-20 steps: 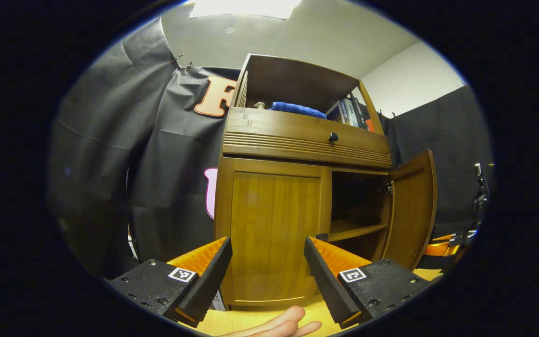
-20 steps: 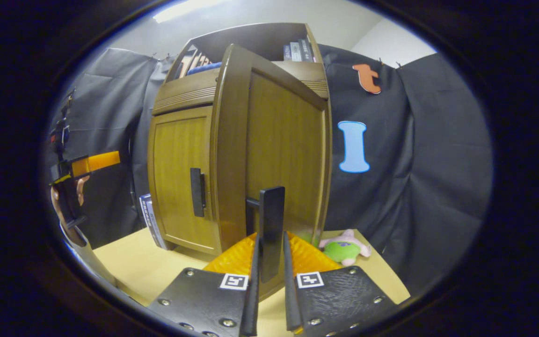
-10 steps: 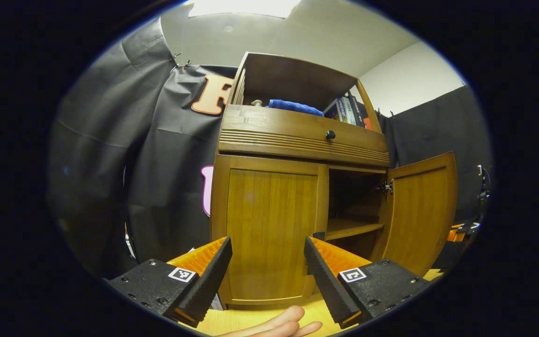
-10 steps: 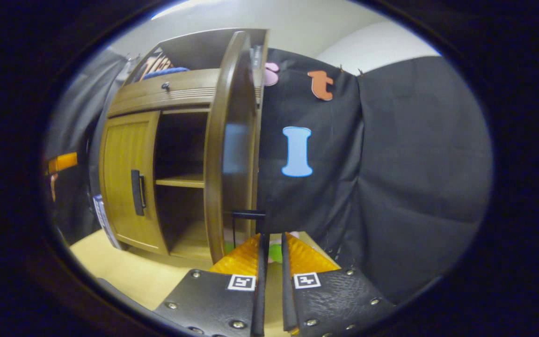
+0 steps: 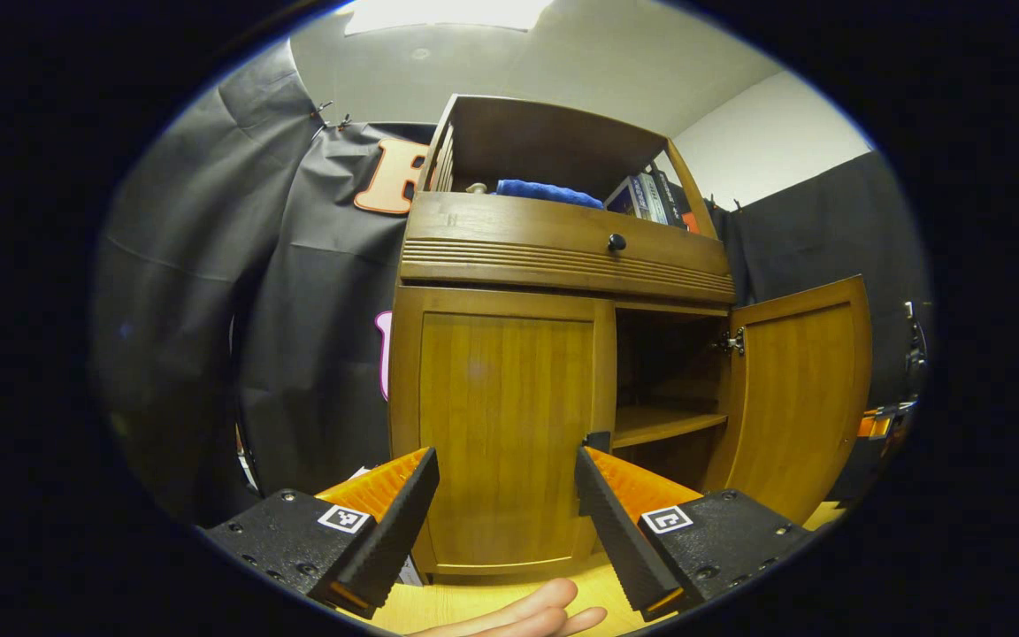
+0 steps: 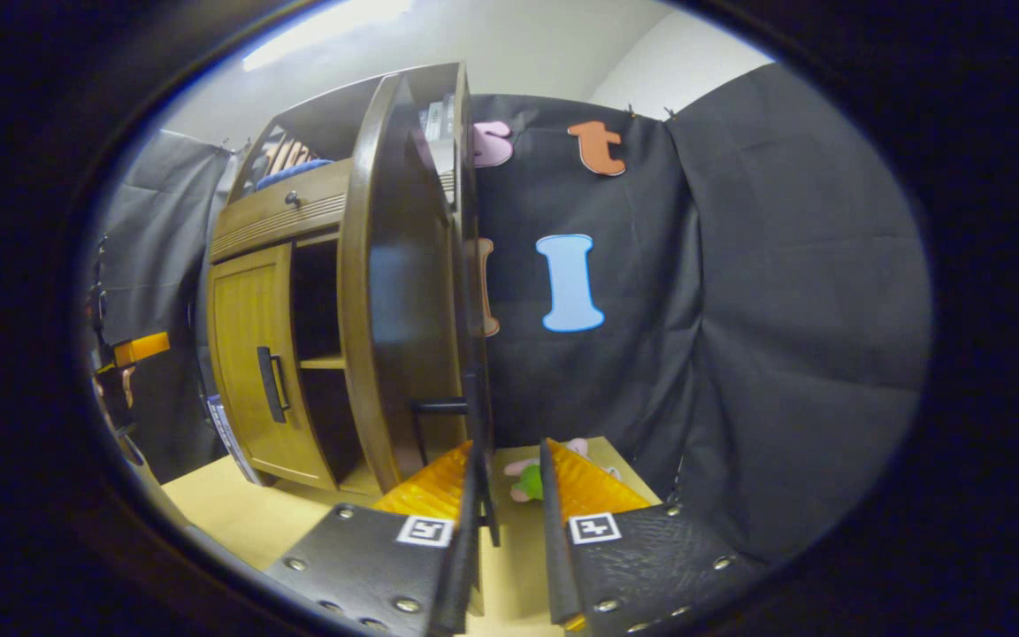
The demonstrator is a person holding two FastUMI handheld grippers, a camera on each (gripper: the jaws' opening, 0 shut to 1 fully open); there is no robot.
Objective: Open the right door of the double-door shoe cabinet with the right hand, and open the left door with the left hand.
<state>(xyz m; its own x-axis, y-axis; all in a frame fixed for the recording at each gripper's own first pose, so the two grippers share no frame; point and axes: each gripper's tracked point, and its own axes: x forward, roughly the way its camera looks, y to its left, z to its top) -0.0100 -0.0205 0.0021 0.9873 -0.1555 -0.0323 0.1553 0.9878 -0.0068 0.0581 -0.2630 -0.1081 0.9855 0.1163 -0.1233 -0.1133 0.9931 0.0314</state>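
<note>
- One shoe cabinet (image 5: 563, 257) stands on a pale wooden surface (image 6: 262, 513) against the black cloth wall.
- The cabinet has two doors. The right door (image 5: 797, 389) is swung wide open; the left door (image 5: 501, 425) is closed flush with the frame.
- One drawer front with one round dark knob (image 5: 616, 241) sits above the two doors.
- The open right compartment contains one shelf (image 5: 655, 423).
- The top bay holds one folded blue cloth (image 5: 545, 191) and a row of upright books (image 5: 651, 195); their number cannot be told.
- The left gripper (image 5: 506, 495) faces the closed left door. Its two fingers are spread wide apart and grip nothing.
- One bare hand (image 5: 527, 615) shows at the bottom edge of the left gripper view.
- The right gripper (image 6: 509, 522) sits at the free edge of the right door. The door's handle (image 6: 472, 416) stands at the left finger; a gap separates it from the other finger, so the two fingers are slightly parted, not pinching.
- The left door carries one dark vertical handle (image 6: 271, 384).
- One green and pink soft toy (image 6: 529, 473) lies on the surface beyond the right gripper.
</note>
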